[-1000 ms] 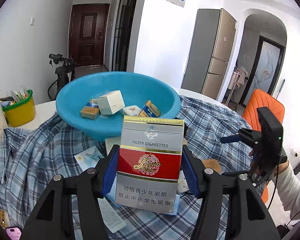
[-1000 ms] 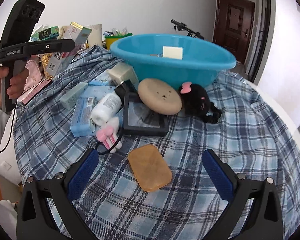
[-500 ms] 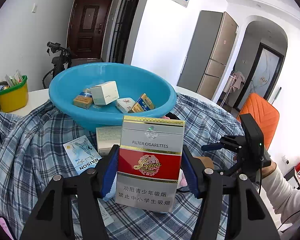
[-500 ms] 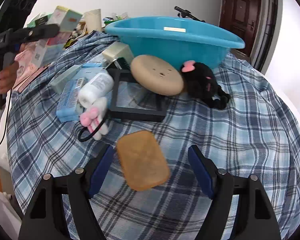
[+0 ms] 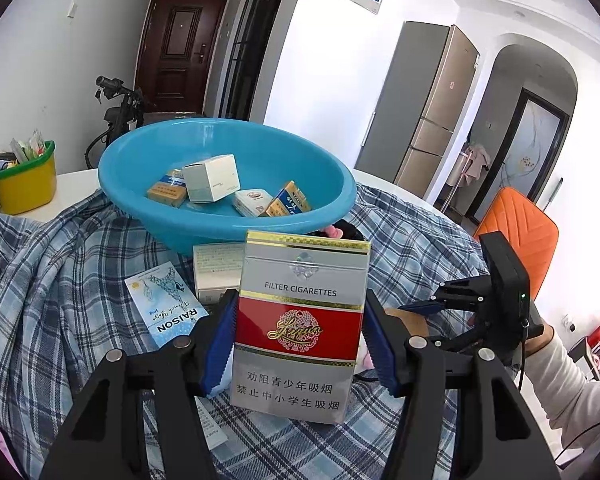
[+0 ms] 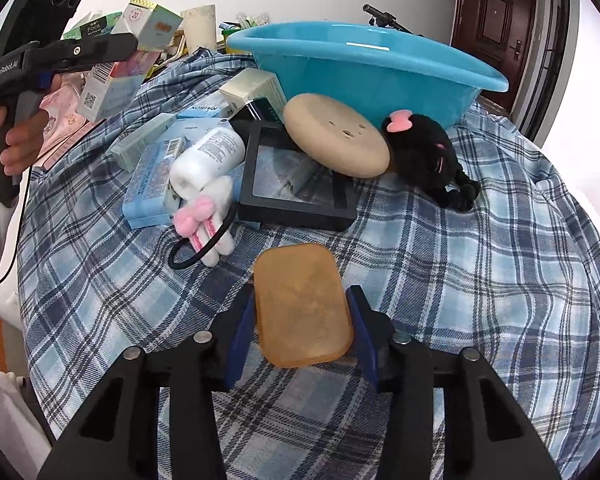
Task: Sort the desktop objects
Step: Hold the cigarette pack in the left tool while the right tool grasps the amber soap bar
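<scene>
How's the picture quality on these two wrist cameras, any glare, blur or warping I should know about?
Left wrist view: sharp up close on the cigarette pack; strong fisheye bending of the door and fridge, dark corners, bright washed-out walls. Right wrist view: soap and plaid cloth crisp, a glare streak on the basin rim, edges curved and blacked out, window side on the right blown white.

The left black two-finger tongs with blue pads point downward and forward, their jaws partway apart and pressed against both sides of an upright silver-and-red cardboard cigarette pack. A bare hand wraps their pistol grip (a white sleeve runs below it). The right black tongs with blue pads tilt more steeply down, jaws drawn in against the long edges of a flat amber rounded-rectangle bar. The right hand itself is mostly hidden behind its handle.
</scene>
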{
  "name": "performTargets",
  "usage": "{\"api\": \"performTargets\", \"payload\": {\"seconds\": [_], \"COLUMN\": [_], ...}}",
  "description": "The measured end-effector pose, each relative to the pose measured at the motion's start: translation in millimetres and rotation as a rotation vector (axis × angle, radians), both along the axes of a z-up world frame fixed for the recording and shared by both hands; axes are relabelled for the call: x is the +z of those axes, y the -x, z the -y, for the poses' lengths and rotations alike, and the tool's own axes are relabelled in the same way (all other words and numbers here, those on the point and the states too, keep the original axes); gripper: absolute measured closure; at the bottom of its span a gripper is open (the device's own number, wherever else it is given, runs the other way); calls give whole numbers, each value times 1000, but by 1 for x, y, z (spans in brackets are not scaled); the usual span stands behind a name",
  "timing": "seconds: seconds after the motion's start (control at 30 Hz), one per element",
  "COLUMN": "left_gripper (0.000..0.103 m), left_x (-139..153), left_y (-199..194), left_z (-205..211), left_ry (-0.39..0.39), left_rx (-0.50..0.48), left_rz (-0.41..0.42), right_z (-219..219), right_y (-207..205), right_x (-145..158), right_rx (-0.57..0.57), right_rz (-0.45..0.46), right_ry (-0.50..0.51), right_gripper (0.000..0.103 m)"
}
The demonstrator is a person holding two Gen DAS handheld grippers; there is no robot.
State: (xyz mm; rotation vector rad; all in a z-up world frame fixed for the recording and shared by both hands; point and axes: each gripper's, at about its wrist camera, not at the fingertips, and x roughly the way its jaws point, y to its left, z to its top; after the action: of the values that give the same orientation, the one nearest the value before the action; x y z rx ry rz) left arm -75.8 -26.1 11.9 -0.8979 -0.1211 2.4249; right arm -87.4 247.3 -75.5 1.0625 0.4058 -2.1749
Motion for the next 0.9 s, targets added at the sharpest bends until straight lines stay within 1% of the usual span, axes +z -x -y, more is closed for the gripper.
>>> {"api": "performTargets", "payload": {"seconds": [0.2,0.37,0.53,0.67,0.87,0.9], "left_gripper": [41,41,41,41,41,41], "left_x": [4,18,33,46,69,73], "left_y": [-1,-3,-8,-10,-13,-13], "left_z": [1,-7,-15,-17,-11,-10], "left_ry": [0,35,50,82,72,68], "left_rx": [7,3,-14,-5,29,35], "left_rz": [-15,-67,-110,-136,-163,-167], "right_z": [-5,-7,-4,4,15,16], "right_y": [-5,-7,-11,-13,-9,-9], "right_x": [14,36,65,90,132,140], "right_rx": [-25,-45,-64,-75,-84,-92], "right_rz": [-19,-53,-118,-161,-225,-249], "right_ry": [28,51,84,101,140,152], "right_gripper": [59,60,60,60,60,60]}}
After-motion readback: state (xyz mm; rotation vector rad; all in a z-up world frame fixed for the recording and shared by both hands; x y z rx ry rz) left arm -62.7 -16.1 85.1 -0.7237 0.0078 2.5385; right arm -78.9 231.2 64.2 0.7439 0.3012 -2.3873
